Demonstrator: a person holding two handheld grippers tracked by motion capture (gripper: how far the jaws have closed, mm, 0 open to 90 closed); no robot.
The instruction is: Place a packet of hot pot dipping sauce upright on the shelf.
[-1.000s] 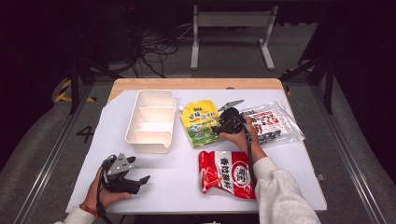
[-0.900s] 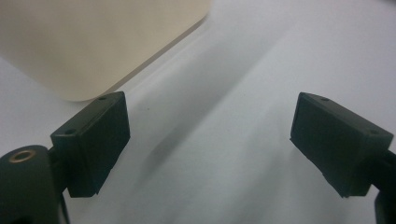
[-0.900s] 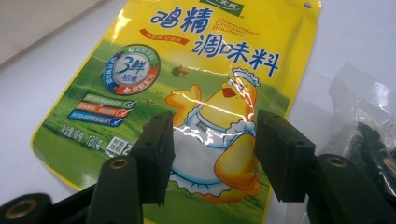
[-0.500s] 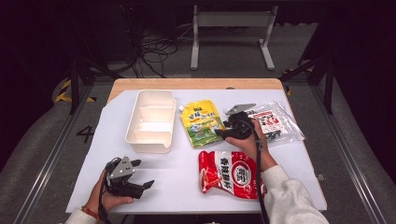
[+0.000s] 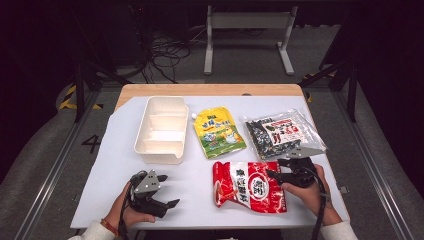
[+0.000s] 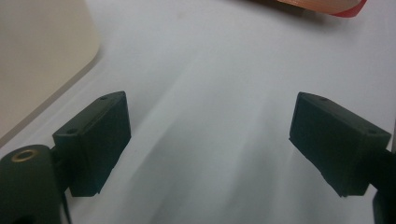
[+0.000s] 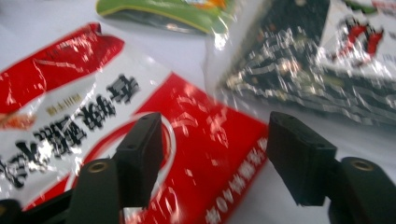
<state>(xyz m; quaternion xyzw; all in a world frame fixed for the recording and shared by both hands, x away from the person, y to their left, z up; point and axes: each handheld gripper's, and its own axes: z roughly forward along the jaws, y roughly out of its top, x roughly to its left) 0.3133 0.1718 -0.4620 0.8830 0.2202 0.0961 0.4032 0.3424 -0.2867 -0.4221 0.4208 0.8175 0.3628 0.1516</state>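
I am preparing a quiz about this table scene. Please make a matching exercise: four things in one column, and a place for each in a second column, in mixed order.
Things:
1. tray
2. green pouch
3. red packet
4. clear bag

Places:
A. near edge of the table, next to the right gripper
B. far right of the table
C. far left, beyond the left gripper
D. between the tray and the clear bag

Pairs: 1-C, 2-D, 3-A, 4-B
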